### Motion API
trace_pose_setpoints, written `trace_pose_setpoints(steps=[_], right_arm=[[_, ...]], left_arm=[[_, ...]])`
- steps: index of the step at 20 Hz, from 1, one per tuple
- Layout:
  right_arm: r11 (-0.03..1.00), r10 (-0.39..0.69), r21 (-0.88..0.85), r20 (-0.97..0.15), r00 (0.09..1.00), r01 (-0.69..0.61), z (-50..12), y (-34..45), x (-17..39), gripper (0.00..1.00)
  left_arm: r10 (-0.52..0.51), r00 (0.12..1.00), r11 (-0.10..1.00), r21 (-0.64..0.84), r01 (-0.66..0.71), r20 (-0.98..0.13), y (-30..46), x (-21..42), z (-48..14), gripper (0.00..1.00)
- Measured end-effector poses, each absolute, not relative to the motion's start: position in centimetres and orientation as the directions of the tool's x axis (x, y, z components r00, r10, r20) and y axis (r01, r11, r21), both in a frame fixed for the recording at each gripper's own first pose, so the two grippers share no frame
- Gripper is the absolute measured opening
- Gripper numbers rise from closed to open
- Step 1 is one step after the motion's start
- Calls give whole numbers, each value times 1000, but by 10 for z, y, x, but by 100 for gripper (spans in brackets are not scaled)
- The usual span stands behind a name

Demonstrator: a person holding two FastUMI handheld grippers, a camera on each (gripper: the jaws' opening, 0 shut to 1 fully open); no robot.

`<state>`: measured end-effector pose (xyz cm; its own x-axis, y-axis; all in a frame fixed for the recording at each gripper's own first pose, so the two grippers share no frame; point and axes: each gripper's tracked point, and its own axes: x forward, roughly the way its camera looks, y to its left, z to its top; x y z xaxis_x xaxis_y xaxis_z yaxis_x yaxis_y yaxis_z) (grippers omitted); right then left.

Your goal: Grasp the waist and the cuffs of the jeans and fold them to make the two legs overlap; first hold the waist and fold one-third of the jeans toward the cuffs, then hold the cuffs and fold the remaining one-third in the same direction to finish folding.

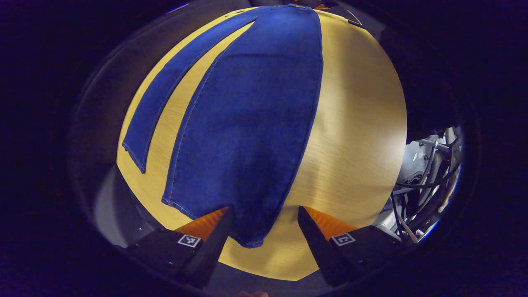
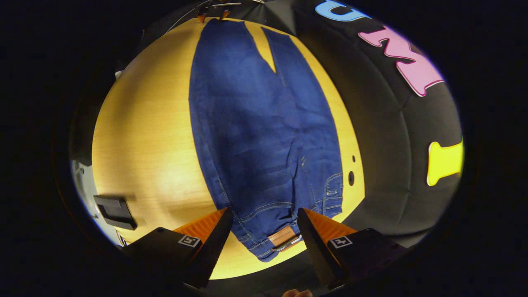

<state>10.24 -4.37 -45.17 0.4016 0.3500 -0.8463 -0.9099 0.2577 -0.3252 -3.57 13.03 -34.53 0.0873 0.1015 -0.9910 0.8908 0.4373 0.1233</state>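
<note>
Blue jeans flat on wooden table, both tools released, far waist cut off.

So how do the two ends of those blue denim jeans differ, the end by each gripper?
The waist end of the blue denim jeans is one wide piece with stitched seams, a pocket and a tan patch; the cuff end is plain, and splits into two legs lying apart. The right gripper faces the waist, the left gripper the nearer cuff. Both ends lie flat on the yellow wooden table, between open fingers.
</note>
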Motion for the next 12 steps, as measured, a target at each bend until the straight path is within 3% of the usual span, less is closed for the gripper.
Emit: trace_pose_setpoints(steps=[6,12], right_arm=[[155,309,-308,-888,342,-939,-476,-58,101,96],[75,283,-251,-923,262,-965,-489,-52,98,95]], left_arm=[[81,-59,329,-29,944,-995,132,-47,-352,96],[41,-55,345,-38,938,-998,125,-43,-355,94]])
